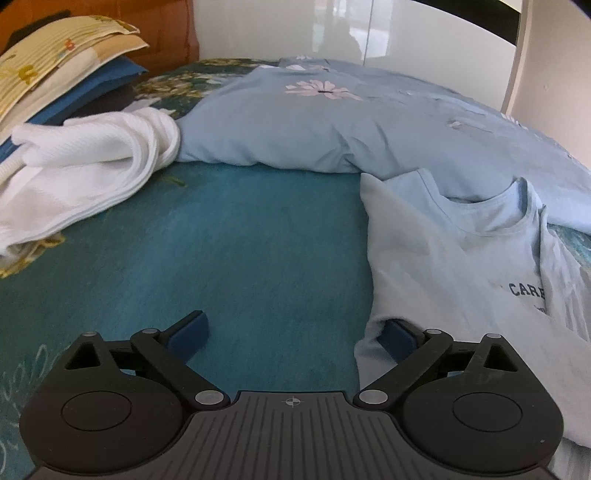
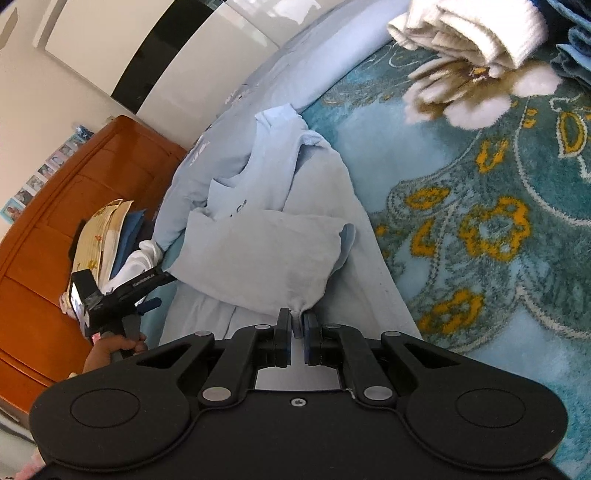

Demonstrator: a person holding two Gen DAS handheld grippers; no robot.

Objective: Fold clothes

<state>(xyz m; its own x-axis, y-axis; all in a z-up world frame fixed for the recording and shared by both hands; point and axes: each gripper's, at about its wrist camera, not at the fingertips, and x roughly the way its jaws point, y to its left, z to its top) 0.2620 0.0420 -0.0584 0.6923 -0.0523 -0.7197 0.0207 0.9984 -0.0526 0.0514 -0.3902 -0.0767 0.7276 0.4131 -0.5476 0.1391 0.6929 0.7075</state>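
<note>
A light-blue T-shirt (image 1: 461, 266) with dark lettering lies on the teal bedspread (image 1: 240, 258), at the right of the left wrist view. My left gripper (image 1: 293, 334) is open and low over the bedspread. Its right finger (image 1: 397, 336) touches the shirt's near edge and is partly hidden by the cloth. In the right wrist view my right gripper (image 2: 297, 325) is shut on a pinched edge of the T-shirt (image 2: 266, 251). It holds a flap of the shirt lifted above the rest of the garment.
A white ribbed garment (image 1: 85, 166) lies bunched at the left, with a pale blue duvet (image 1: 314, 122) behind it. Stacked pillows (image 1: 55, 70) sit at the far left. A white folded towel (image 2: 472, 33) rests on the patterned bedspread (image 2: 498, 221). A hand (image 2: 114, 349) and wooden furniture (image 2: 55, 221) show at the left.
</note>
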